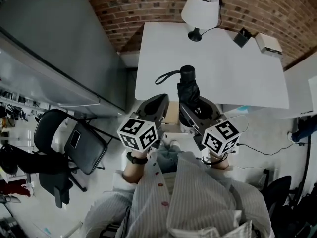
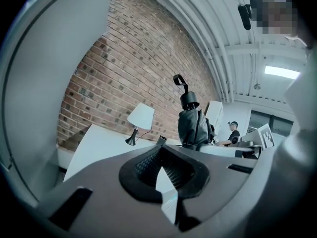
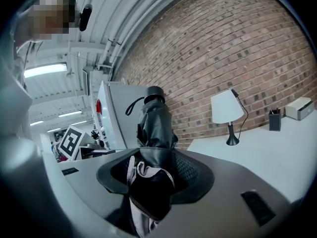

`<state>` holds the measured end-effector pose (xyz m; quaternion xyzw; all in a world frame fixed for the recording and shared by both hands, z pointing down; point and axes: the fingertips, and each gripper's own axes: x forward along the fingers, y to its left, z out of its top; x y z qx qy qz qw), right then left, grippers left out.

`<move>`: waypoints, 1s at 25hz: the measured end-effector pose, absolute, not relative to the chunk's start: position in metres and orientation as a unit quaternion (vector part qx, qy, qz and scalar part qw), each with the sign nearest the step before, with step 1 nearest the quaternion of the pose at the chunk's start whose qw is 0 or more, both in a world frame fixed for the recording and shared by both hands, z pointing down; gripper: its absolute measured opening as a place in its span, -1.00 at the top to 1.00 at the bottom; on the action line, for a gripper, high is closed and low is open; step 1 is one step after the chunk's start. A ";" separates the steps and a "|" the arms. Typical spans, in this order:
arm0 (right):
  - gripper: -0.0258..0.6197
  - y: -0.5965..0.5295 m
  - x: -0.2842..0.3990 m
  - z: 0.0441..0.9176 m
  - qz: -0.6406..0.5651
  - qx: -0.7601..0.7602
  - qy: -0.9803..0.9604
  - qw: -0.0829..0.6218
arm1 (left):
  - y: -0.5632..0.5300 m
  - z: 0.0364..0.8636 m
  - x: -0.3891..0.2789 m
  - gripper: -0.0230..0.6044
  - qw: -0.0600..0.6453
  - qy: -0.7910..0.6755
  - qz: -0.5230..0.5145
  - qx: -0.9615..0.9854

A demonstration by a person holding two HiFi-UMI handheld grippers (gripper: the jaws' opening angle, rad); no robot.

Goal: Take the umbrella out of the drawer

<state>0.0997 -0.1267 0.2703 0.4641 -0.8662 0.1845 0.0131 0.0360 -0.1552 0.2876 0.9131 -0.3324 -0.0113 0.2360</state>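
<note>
Brick wall (image 1: 148, 4) behind, white table (image 1: 237, 78) ahead. Folded umbrella (image 1: 189, 90) clamped by its fabric end in right gripper (image 1: 189, 112), handle up, over table's near edge; judged already clear of drawer, not itself seen. Left gripper (image 1: 157, 103) alongside, jaws together, empty, probably spare. Counted: one table, one lamp (image 1: 199, 9), one umbrella, two grippers, two small boxes (image 1: 267, 42)

Right hand-held gripper (image 3: 153, 171) clamps the umbrella (image 3: 156, 125); left hand-held gripper (image 2: 161, 171) is closed.
</note>
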 end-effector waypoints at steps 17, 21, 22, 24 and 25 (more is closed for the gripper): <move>0.30 -0.115 0.110 0.254 0.181 0.468 -0.865 0.004 | -0.143 0.264 0.046 0.90 0.223 -0.322 -0.022 0.920; 0.30 -0.115 0.108 0.252 0.177 0.466 -0.867 0.006 | -0.142 0.263 0.042 0.90 0.218 -0.329 -0.024 0.919; 0.30 -0.115 0.107 0.252 0.179 0.466 -0.867 0.004 | -0.142 0.263 0.042 0.90 0.217 -0.329 -0.024 0.919; 0.30 -0.115 0.106 0.253 0.180 0.467 -0.866 0.004 | -0.142 0.263 0.041 0.90 0.216 -0.329 -0.023 0.919; 0.30 -0.116 0.106 0.253 0.178 0.467 -0.866 0.007 | -0.142 0.263 0.041 0.90 0.216 -0.329 -0.023 0.919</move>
